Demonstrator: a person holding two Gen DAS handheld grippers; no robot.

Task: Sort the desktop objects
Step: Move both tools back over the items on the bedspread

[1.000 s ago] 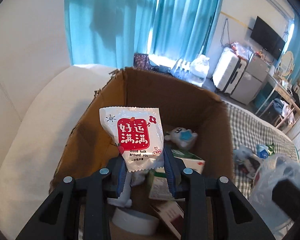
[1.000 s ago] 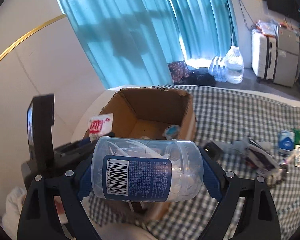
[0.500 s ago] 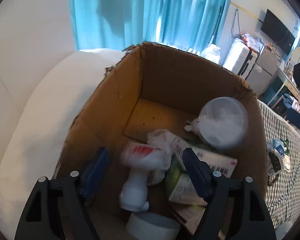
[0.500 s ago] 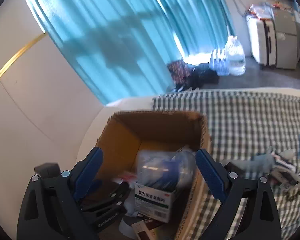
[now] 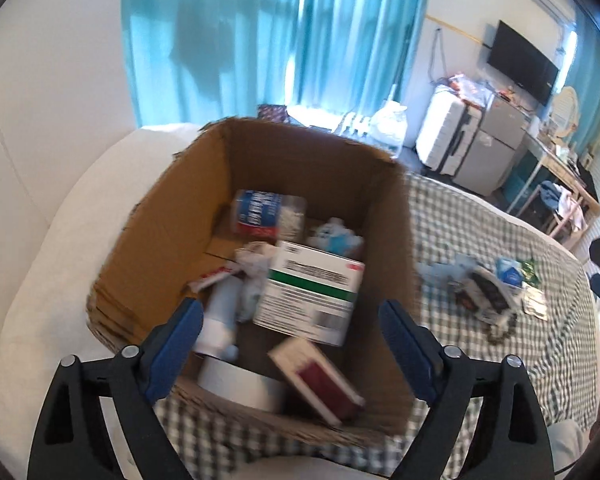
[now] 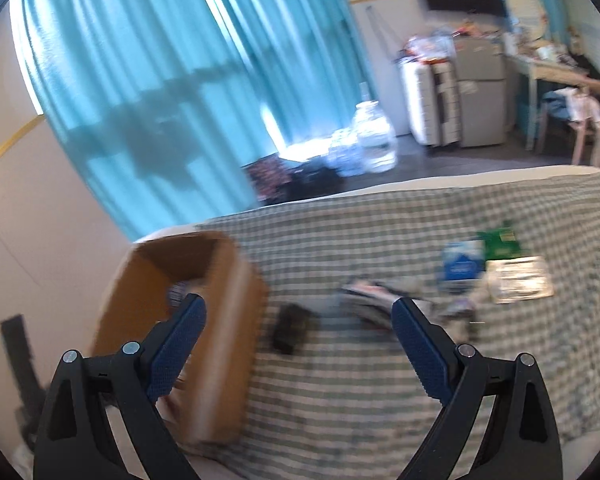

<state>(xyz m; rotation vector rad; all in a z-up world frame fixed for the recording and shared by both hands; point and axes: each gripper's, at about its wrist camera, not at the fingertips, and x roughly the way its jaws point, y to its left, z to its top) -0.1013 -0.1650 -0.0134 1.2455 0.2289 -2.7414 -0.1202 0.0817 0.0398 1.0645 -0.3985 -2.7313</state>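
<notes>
My left gripper (image 5: 290, 322) is opening empty over the cardboard box (image 5: 388, 216), my right gripper (image 6: 298, 320) is standing apart, and the white carton (image 5: 310, 292) at twelve o'clock is showing unreadable print.

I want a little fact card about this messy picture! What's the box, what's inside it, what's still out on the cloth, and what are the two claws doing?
Box: brown cardboard box, open top, on the green checked cloth
Inside: white carton with a green stripe, clear jar with a blue label, dark red box, white roll
Still out: blue packet, green packet, black object
Left claw: jaws opening, nothing between them
Right claw: open, empty
</notes>
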